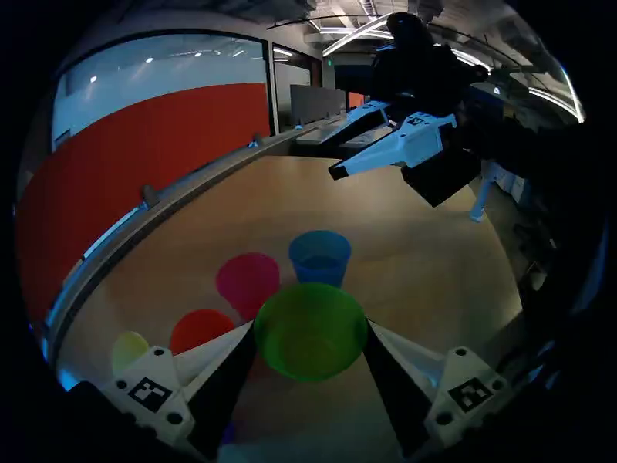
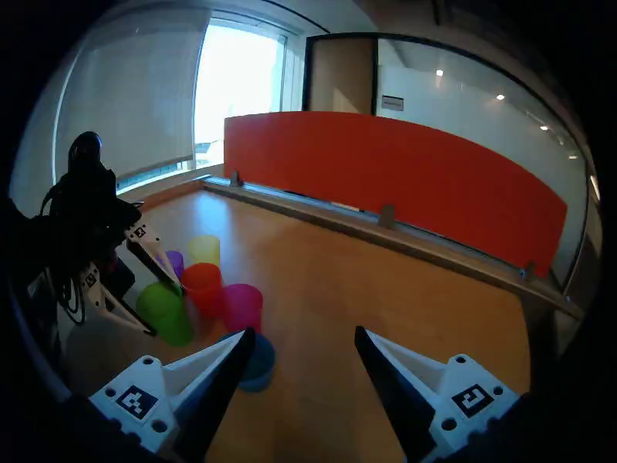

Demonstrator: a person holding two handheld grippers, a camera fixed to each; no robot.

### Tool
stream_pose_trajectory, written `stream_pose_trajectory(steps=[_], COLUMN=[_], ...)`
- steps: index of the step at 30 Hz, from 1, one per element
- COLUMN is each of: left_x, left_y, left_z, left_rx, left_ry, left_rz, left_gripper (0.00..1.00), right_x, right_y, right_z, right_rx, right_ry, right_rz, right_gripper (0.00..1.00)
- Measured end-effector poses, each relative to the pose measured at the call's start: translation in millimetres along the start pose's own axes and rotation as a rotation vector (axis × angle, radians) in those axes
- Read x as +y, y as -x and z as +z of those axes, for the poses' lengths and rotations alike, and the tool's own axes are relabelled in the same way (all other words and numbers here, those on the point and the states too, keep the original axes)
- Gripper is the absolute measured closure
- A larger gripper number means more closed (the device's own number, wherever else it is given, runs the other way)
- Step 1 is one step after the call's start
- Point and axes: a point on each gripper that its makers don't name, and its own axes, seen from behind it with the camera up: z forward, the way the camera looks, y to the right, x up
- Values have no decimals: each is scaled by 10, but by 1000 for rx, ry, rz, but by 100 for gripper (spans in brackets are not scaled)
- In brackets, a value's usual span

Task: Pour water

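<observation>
No legible text, brand or number is present. Square fiducial markers (image 1: 149, 392) on the left gripper (image 1: 308, 328) carry patterns only. The wall sign (image 2: 392, 101) is too small to read.

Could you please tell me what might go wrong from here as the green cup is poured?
1. The left gripper holds the green cup by its sides between its fingers; tipping it could let it slip or twist.
2. The blue cup, pink cup and red cup stand close together, so water may miss or a neighbour get knocked.
3. The right gripper is open and holds nothing, so no cup is steadied.
</observation>
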Motion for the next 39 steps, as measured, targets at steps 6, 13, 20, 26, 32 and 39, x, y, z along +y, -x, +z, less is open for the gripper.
stream_pose_trajectory(steps=[6, 13, 20, 26, 32, 39], left_x=[-54, -143, -225, -275, -278, -265], left_y=[-103, -257, -360, -399, -378, -349], left_z=[-185, -367, -516, -609, -636, -655], left_rx=[43, 109, 153, 174, 174, 169], left_ry=[-32, -75, -109, -129, -132, -133], left_rz=[-19, -46, -67, -75, -83, -80], left_gripper=[11, 11, 11, 11, 11, 11], right_x=[-20, -57, -107, -214, -357, -481], right_y=[-17, 0, 105, 219, 384, 557], right_z=[-15, -5, 44, 105, 157, 234], right_rx=[-1, -6, -30, -59, -99, -146], right_ry=[1, -12, -35, -73, -120, -153], right_rz=[-5, -7, -13, -29, -70, -96], right_gripper=[0, 0, 0, 0, 0, 0])
